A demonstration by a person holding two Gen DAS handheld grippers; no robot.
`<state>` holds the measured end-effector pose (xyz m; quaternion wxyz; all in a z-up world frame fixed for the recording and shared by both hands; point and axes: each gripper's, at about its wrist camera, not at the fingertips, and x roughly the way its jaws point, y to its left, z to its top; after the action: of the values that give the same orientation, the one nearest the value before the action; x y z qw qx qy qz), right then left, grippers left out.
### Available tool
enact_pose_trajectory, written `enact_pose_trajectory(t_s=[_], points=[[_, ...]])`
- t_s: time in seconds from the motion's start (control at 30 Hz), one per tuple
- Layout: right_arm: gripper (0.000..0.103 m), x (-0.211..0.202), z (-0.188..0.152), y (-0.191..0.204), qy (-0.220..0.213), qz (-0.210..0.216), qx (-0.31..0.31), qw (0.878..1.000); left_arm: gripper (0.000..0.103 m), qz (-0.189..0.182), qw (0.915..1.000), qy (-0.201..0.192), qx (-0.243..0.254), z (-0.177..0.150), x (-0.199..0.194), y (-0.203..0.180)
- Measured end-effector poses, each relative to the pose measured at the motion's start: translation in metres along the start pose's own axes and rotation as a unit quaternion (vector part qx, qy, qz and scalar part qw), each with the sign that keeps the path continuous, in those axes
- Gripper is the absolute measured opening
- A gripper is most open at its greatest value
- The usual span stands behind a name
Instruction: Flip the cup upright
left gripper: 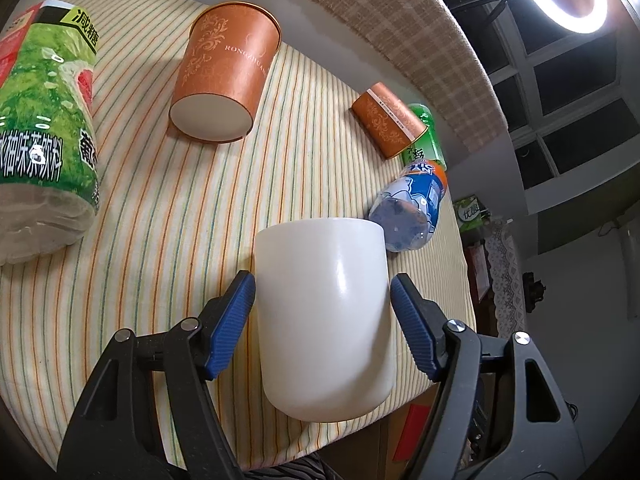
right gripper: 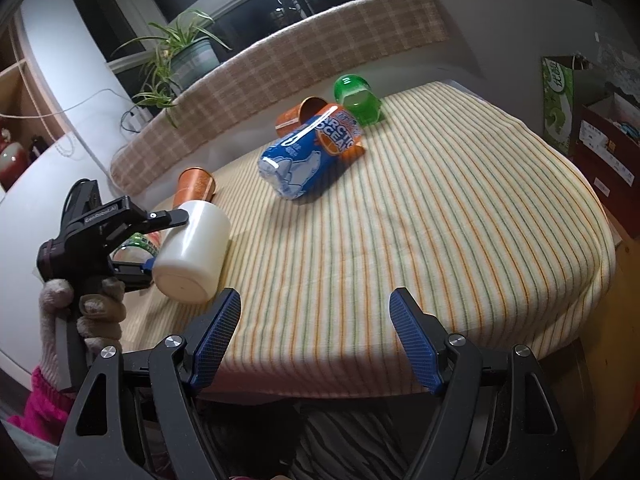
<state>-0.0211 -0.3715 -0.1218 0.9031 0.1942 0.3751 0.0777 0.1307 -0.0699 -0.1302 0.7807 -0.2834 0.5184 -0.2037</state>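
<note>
A plain white cup sits between the blue pads of my left gripper. The pads touch its sides, so the gripper is shut on it. In the right wrist view the white cup is tilted on its side, base toward the camera, held by the left gripper just above the striped tablecloth at the table's left edge. My right gripper is open and empty over the table's near edge.
An orange paper cup lies on its side. A green-labelled bottle lies at the left. A small orange cup, a green bottle and a blue bottle lie at the far side.
</note>
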Motion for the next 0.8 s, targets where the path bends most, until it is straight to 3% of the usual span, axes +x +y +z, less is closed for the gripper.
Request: enact_pose_trajectory(t_s=[0.4, 0.53, 0.63, 0.73, 0.8], points=[[0.077, 0.003, -0.002, 0.001, 0.006, -0.005, 0.001, 1.000, 0.069, 0.014, 0.9980, -0.031, 0.053, -0.008, -0.007, -0.019], [0.077, 0.008, -0.003, 0.003, 0.010, -0.003, 0.000, 1.000, 0.046, 0.026, 0.9939, -0.055, 0.092, -0.012, -0.015, -0.029], [0.077, 0.015, -0.006, 0.007, 0.015, 0.003, -0.006, 1.000, 0.048, 0.048, 0.9906, -0.077, 0.103, -0.011, -0.016, -0.028], [0.077, 0.019, -0.008, 0.010, 0.018, 0.000, -0.010, 1.000, 0.050, 0.030, 0.9942, -0.059, 0.085, -0.002, -0.013, -0.020], [0.077, 0.019, -0.010, 0.012, 0.015, 0.001, -0.013, 1.000, 0.064, 0.030, 0.9960, -0.039, 0.075, 0.003, -0.008, -0.017]])
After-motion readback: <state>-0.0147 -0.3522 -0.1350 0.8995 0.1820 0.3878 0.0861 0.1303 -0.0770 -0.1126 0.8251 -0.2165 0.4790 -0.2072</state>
